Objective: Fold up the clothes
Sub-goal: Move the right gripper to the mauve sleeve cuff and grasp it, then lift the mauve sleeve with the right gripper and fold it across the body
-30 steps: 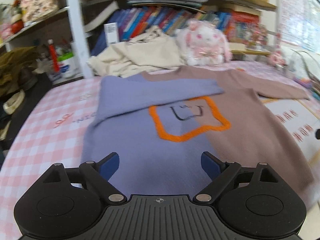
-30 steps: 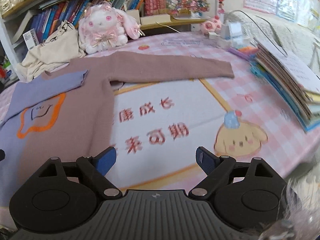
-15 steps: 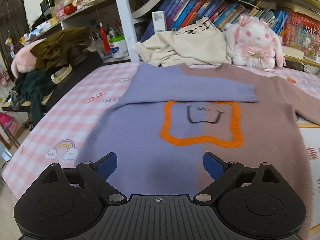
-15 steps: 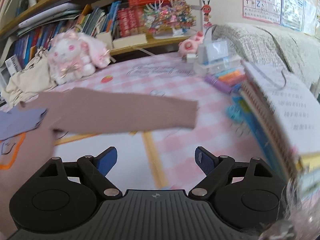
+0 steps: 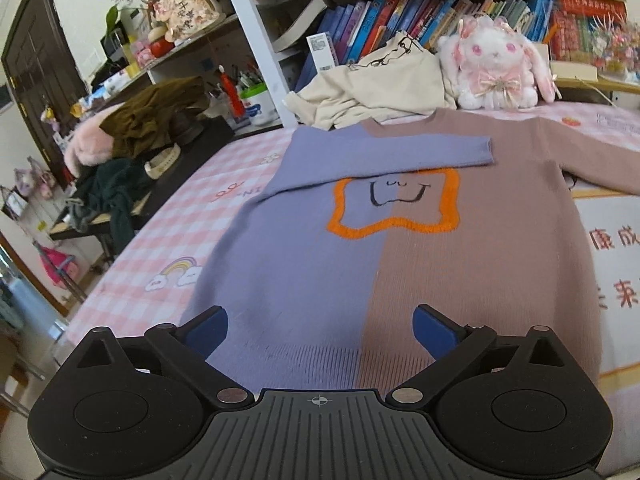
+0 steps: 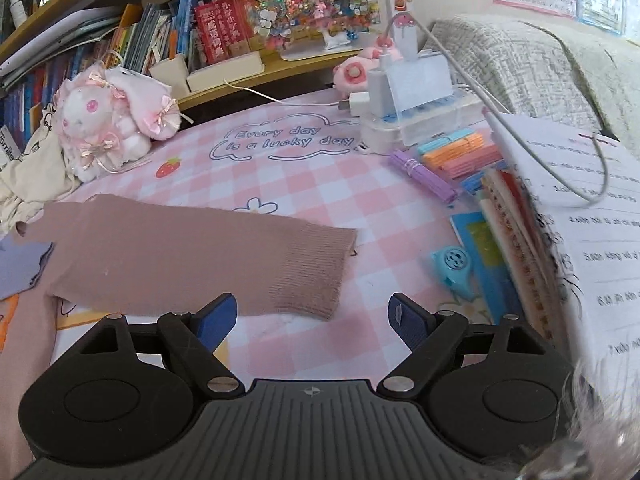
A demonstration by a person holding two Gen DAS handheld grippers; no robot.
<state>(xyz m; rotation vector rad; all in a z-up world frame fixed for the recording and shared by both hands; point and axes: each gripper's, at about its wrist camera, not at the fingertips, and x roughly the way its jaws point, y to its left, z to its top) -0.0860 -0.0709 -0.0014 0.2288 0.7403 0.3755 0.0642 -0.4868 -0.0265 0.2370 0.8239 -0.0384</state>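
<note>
Just beyond right tongs (image 6: 312,316) spread wide, brown sleeve cuff (image 6: 308,272), flat on tablecloth (image 6: 320,184)

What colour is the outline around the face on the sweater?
Orange: a wavy frame on the sweater, clearest in the left wrist view.

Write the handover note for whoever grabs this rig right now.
Left claw: open, empty, above the sweater's hem.
Right claw: open, empty, just short of the brown sleeve's cuff.
Sweater lies flat, face up, on the checked tablecloth.
Done: blue sleeve folded across the chest.
Left: fold the brown sleeve in, then fold the body.
</note>
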